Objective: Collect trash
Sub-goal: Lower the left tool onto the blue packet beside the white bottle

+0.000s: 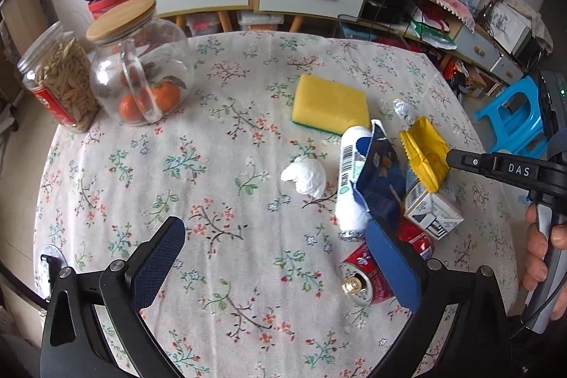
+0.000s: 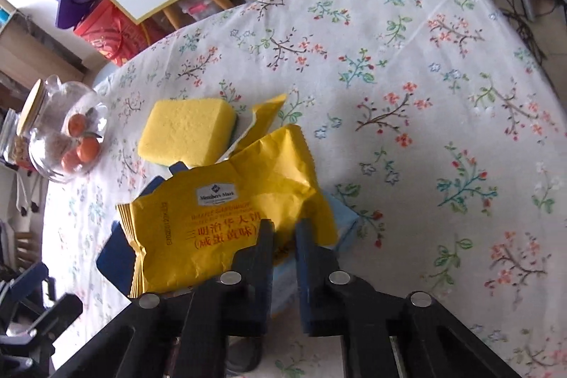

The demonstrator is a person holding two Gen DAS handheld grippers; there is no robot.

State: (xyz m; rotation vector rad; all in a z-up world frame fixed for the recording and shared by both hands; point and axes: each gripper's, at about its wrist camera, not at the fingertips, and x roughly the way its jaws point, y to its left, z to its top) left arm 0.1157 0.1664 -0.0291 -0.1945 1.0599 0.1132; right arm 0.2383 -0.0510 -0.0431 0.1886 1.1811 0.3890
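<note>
The crinkled yellow foil snack wrapper (image 2: 226, 218) sits at the near right side of the round table, raised above a small blue-and-white carton (image 1: 433, 213) and leaning against a torn dark-blue snack bag (image 1: 381, 179); we hold its lower edge pinched in the right gripper (image 2: 283, 236), whose fingers are pressed nearly together on the foil. We judge the step in hand to be lifting this wrapper clear of the pile. We keep the pinch firm, because thin foil slips readily, and we raise it straight up before moving sideways, so that the trailing edge does not drag the dark-blue bag or tip the carton. Just beside these lie a white cylindrical bottle with a barcode (image 1: 351, 179) on its side, a crushed red drink can (image 1: 372, 271) and a crumpled white tissue (image 1: 305, 178), which we judge to be trash not yet collected. The left gripper (image 1: 276, 261) hovers above the cloth with its fingers spread wide and holding nothing, its right finger over the red can. The yellow sponge with a green underside (image 1: 329, 103) lies just beyond the pile, and we leave it alone. No bin shows in either view. Well apart at the far left of the floral tablecloth (image 1: 212, 147) stand a glass jar of oranges with a wooden lid (image 1: 141, 77) and a clear plastic jar of seeds (image 1: 60, 84).
</note>
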